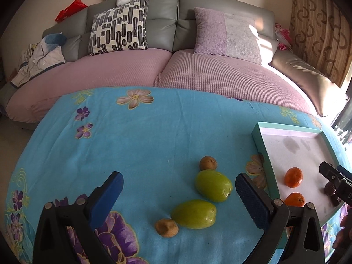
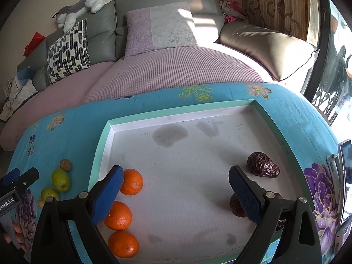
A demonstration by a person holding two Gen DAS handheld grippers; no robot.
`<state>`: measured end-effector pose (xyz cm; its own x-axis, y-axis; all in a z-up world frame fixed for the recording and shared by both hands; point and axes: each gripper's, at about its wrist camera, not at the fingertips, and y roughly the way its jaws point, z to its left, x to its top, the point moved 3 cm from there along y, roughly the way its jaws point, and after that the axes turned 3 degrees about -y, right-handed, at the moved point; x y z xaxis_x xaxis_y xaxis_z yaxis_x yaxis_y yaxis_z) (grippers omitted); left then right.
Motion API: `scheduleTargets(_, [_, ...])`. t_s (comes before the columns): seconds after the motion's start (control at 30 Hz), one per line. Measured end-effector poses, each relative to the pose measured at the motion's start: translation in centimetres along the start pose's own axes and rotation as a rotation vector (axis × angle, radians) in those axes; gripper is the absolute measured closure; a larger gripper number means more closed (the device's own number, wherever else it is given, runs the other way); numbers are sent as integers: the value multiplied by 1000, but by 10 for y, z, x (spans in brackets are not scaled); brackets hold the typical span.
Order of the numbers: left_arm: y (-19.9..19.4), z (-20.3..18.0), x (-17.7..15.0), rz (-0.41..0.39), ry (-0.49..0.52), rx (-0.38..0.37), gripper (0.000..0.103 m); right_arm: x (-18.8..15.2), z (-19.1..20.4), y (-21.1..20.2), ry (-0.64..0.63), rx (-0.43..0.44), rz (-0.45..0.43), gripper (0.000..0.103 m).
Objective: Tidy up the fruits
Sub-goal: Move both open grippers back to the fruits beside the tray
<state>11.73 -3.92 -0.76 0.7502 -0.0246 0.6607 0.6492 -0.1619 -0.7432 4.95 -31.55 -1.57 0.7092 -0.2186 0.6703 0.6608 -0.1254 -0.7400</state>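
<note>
Two green fruits and two small brown fruits lie on the blue flowered cloth. My left gripper hovers over them, open and holding nothing. To the right is a shallow white tray with a teal rim. Three oranges sit along its left side and dark wrinkled dates on its right. My right gripper hangs open above the tray's near middle, holding nothing; the second date is partly hidden behind its right finger.
The cloth-covered table stands in front of a sofa with cushions. A phone on a stand is at the table's right edge. The tray's far half has grey stains. My left gripper shows left of the tray.
</note>
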Motion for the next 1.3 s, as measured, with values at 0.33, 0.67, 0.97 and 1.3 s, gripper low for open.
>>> scheduleTargets(0.33, [0, 43, -4, 29, -56, 14, 0, -3, 38, 8, -58, 17, 42, 7])
scheduleTargets(0.67, [-1, 64, -11, 61, -101, -10, 0, -5, 67, 13, -86, 45, 48, 7])
scheduleTargets(0.97, [-7, 73, -22, 82, -120, -72, 1, -5, 106, 3, -122, 144, 3, 7])
scheduleTargets(1.3, [1, 54, -34, 154, -76, -186, 22, -6, 134, 3, -137, 249, -10, 29])
